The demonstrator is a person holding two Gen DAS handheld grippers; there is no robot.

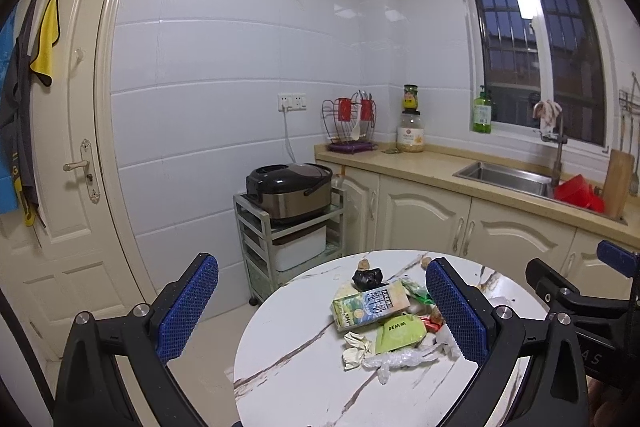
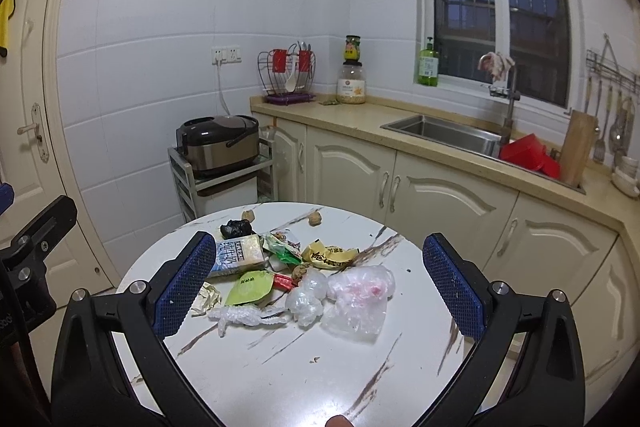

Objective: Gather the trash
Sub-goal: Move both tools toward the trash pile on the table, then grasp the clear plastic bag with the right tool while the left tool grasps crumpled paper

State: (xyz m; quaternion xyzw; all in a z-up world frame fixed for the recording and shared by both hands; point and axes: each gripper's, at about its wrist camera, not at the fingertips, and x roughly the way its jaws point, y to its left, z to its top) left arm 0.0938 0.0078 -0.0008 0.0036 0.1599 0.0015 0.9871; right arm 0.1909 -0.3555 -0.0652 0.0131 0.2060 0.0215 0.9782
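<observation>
A heap of trash lies on the round white marble table (image 2: 280, 367): a milk carton (image 2: 240, 255), a green wrapper (image 2: 248, 287), a yellow wrapper (image 2: 326, 255), a clear plastic bag (image 2: 358, 301), a black crumpled bag (image 2: 236, 228) and walnut shells (image 2: 315, 218). The carton (image 1: 370, 307) and green wrapper (image 1: 400, 333) also show in the left wrist view. My right gripper (image 2: 320, 287) hangs open above the heap, holding nothing. My left gripper (image 1: 324, 311) is open and empty over the table's left edge.
A rice cooker (image 1: 290, 191) sits on a small rack (image 1: 260, 247) behind the table. The counter (image 2: 360, 119) with a sink (image 2: 444, 133), a red basin (image 2: 528, 153) and a dish rack (image 2: 290, 75) runs along the right. A door (image 1: 60, 167) stands at left.
</observation>
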